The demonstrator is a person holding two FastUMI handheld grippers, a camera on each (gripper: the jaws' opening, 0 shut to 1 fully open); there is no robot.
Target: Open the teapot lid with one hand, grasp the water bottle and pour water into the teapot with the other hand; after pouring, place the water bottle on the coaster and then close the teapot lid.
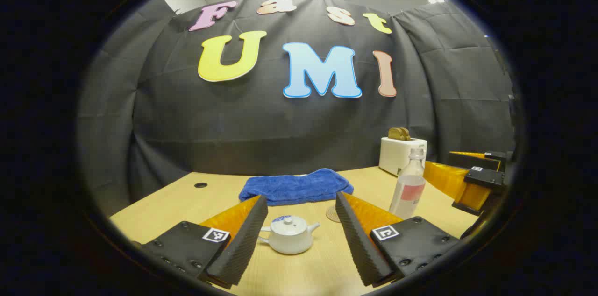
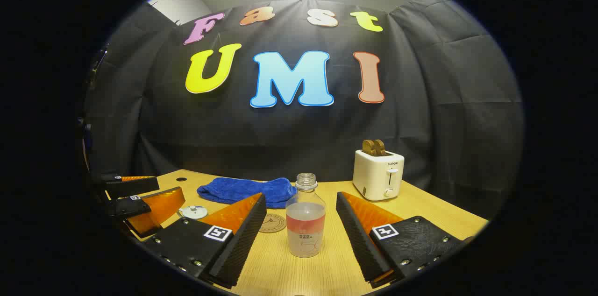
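While both grippers' fingers gape, teapot (image 1: 289, 234) lidded — left gripper (image 1: 299, 240), bottle (image 2: 305, 221) capless — right gripper (image 2: 299, 240).

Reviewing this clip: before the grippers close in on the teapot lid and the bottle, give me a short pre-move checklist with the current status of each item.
1. Lid seated on the teapot: ok, it sits closed on the pot.
2. Left gripper open and lined up: ok, the teapot lies between its spread fingers, untouched.
3. Right gripper open and lined up: ok, the water bottle stands between its fingers, not gripped.
4. Bottle upright and uncapped: ok, the neck is open and the liquid is level.
5. Coaster free for the bottle: ok, nothing on it.
6. Blue towel out of the way: ok, it lies behind the coaster.
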